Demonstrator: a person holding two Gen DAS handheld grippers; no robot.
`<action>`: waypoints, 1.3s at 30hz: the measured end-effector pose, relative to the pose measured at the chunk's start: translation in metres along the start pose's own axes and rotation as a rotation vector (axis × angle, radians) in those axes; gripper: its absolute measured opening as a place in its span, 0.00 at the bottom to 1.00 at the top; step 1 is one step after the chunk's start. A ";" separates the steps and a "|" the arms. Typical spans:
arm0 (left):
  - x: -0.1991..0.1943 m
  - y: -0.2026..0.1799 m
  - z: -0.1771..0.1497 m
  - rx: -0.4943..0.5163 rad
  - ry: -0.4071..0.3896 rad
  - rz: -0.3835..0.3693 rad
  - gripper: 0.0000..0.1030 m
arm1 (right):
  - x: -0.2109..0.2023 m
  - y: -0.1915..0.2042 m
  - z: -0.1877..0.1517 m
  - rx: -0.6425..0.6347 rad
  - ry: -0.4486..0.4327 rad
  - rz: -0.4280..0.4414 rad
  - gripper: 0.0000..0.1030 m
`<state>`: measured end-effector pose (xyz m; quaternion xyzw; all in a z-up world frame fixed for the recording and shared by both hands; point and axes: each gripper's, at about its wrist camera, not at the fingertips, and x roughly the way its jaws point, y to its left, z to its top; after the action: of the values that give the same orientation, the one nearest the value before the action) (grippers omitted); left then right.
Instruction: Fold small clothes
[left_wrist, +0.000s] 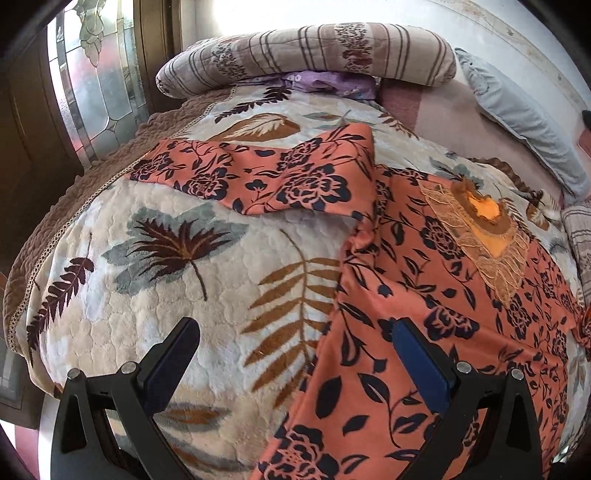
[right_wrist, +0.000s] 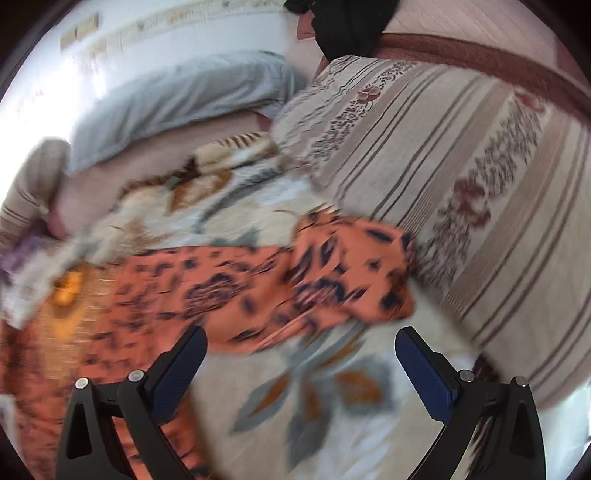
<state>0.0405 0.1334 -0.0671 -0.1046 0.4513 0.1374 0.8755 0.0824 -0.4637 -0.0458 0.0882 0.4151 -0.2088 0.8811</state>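
Note:
An orange top with a dark floral print (left_wrist: 424, 295) lies spread flat on a cream leaf-patterned blanket (left_wrist: 166, 295). Its lace-trimmed neckline (left_wrist: 484, 229) shows at the right, and one sleeve (left_wrist: 258, 173) stretches out to the left. My left gripper (left_wrist: 295, 332) is open and empty, just above the top's left side edge. In the blurred right wrist view the same top (right_wrist: 221, 291) lies ahead, its other sleeve (right_wrist: 354, 273) bunched. My right gripper (right_wrist: 301, 339) is open and empty, just short of that sleeve.
A striped floral bolster (left_wrist: 306, 55) lies at the bed's far end, a grey pillow (left_wrist: 517, 118) at the right. A striped quilt (right_wrist: 461, 184) is heaped right of the sleeve. A glass-panelled door (left_wrist: 96, 74) stands left of the bed.

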 end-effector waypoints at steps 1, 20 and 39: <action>0.005 0.003 0.002 -0.004 0.001 0.004 1.00 | 0.010 0.003 0.006 -0.040 0.010 -0.033 1.00; 0.038 0.051 0.013 -0.117 -0.041 -0.033 1.00 | 0.014 -0.091 0.078 0.271 0.034 -0.035 0.08; 0.038 0.061 0.009 -0.152 -0.054 -0.019 1.00 | 0.047 -0.094 -0.035 0.932 0.095 0.621 0.92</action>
<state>0.0483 0.1989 -0.0966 -0.1715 0.4149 0.1658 0.8780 0.0429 -0.5504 -0.1027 0.5957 0.2726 -0.0966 0.7493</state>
